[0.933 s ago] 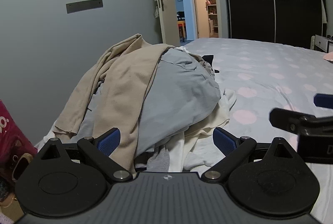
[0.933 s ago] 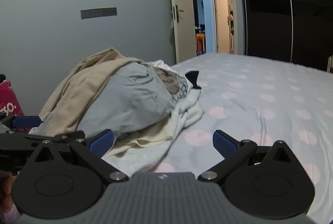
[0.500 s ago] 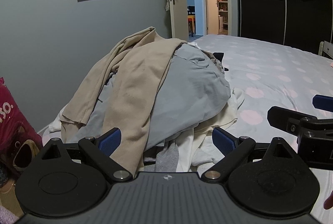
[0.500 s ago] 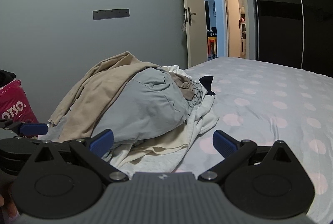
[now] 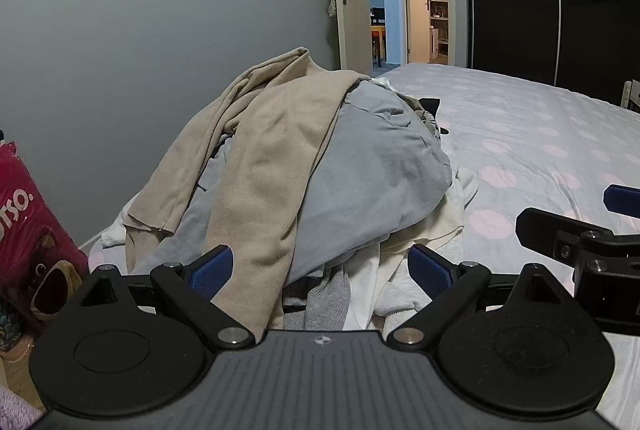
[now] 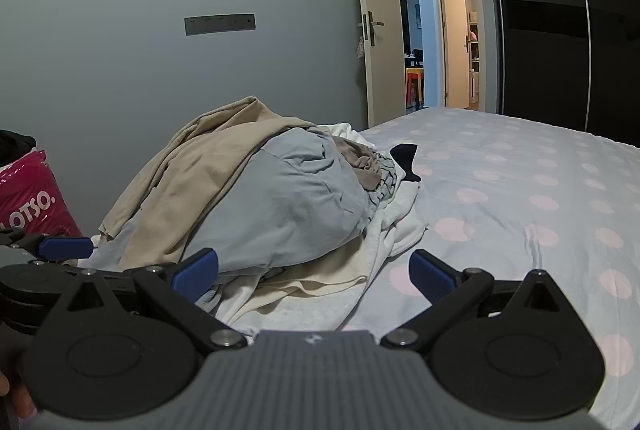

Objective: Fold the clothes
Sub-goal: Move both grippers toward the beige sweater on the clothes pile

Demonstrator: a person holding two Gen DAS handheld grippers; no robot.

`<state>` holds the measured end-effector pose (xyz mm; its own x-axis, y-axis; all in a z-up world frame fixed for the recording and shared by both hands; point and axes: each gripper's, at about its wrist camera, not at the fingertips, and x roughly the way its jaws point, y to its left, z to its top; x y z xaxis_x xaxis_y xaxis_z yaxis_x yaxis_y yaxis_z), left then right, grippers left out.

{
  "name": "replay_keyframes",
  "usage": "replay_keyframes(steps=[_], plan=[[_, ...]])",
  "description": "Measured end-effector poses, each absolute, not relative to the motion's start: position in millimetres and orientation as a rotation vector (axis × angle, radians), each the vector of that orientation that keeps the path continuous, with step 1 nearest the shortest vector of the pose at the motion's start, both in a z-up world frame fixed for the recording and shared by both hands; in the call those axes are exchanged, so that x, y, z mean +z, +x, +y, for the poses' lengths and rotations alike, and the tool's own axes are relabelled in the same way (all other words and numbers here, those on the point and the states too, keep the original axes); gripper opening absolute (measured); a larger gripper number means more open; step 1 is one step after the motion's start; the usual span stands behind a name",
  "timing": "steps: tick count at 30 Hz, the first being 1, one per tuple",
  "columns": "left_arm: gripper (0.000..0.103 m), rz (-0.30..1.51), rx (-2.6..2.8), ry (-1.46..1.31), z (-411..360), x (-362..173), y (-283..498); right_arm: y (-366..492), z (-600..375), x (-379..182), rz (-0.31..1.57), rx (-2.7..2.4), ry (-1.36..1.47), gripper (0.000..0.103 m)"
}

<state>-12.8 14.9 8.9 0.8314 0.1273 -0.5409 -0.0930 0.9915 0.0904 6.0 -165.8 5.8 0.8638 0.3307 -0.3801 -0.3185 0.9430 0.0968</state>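
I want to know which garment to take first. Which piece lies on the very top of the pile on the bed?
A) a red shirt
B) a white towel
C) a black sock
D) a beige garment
D: the beige garment drapes over the peak of the pile, covering part of the light blue garment beside it.

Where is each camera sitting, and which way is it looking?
Left wrist view: sits on the left gripper, jaws wide open and empty, looking at the clothes pile on the bed; the right gripper pokes in from the right edge.
Right wrist view: sits on the right gripper, jaws open and empty, facing the pile from further right, over the dotted sheet; the left gripper shows at the left edge.
Both share the pile, the pink bag and the open door.
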Motion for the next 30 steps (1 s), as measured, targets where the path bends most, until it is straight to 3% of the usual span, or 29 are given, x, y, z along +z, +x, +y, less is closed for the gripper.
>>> replay_keyframes(steps=[30], plan=[[0.095,0.614,0.129,0.058,18.1,3.8,-6.9,6.3,-157.3,4.7,0.421,0.343,-0.004,0.102]])
